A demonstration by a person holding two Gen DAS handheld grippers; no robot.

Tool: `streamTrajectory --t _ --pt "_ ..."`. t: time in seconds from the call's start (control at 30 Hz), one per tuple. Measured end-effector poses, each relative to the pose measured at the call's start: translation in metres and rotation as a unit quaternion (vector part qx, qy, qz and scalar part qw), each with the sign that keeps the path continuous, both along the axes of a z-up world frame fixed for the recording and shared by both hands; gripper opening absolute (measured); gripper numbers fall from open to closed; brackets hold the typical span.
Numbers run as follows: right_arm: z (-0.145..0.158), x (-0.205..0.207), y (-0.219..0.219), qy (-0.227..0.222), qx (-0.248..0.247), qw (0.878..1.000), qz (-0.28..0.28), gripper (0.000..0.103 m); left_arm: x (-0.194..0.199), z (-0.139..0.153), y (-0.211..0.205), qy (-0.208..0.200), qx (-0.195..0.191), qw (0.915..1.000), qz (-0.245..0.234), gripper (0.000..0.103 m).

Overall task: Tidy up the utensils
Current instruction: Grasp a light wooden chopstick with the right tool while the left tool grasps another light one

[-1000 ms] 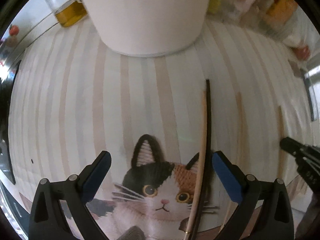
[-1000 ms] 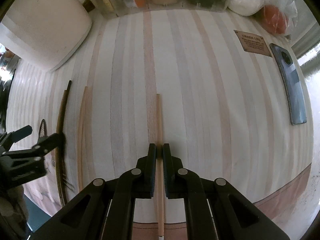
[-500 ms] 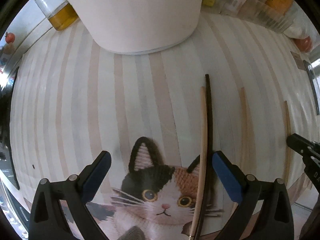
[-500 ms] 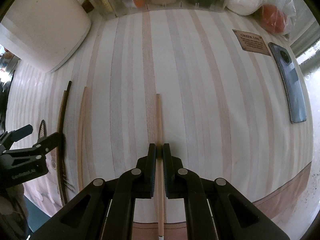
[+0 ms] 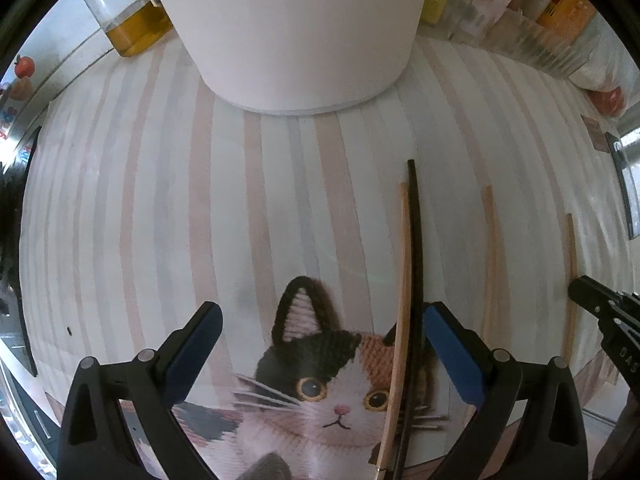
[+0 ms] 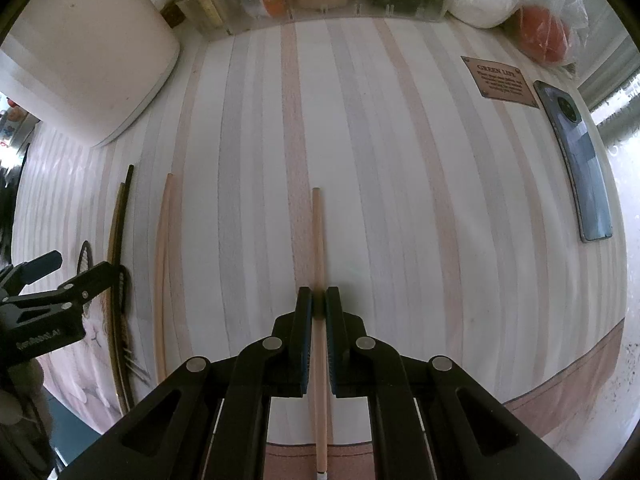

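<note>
One chopstick [image 6: 318, 248] runs hidden between right claw [image 6: 318, 304] fingers.

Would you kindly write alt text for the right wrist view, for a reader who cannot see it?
The right gripper is shut on a light wooden chopstick lying on a striped tablecloth. To the left lie another light chopstick and a dark-and-light pair, with the open left gripper over the pair. A phone lies at far right.
</note>
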State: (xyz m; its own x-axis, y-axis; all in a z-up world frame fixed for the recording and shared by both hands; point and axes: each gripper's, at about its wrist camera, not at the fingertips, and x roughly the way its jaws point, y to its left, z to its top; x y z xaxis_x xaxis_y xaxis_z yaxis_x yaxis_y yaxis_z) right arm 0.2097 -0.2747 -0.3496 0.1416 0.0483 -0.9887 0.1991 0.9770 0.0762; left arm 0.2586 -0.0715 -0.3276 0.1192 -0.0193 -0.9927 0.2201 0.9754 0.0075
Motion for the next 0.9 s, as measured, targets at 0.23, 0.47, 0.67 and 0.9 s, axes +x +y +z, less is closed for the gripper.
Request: streamTrajectory --t 0.23,0.47,0.67,0.9 --pt "0.0 0.0 0.0 0.0 0.0 1.0 0.001 0.007 0.0 0.004 0.005 0.001 0.011 0.9999 0.003 0.103" --pt "0.001 0.001 -0.001 0.0 -0.003 1.0 0.002 0.007 0.005 0.008 0.012 0.001 0.012 0.9999 0.001 0.103" --pt "0.001 0.001 0.0 0.0 -0.003 1.0 0.002 0.007 0.008 0.006 0.005 0.002 0.011 0.9999 -0.005 0.103" --pt "0.0 0.001 0.0 0.002 -0.004 1.0 0.002 0.007 0.006 0.003 0.009 -0.001 0.013 0.9998 0.014 0.094"
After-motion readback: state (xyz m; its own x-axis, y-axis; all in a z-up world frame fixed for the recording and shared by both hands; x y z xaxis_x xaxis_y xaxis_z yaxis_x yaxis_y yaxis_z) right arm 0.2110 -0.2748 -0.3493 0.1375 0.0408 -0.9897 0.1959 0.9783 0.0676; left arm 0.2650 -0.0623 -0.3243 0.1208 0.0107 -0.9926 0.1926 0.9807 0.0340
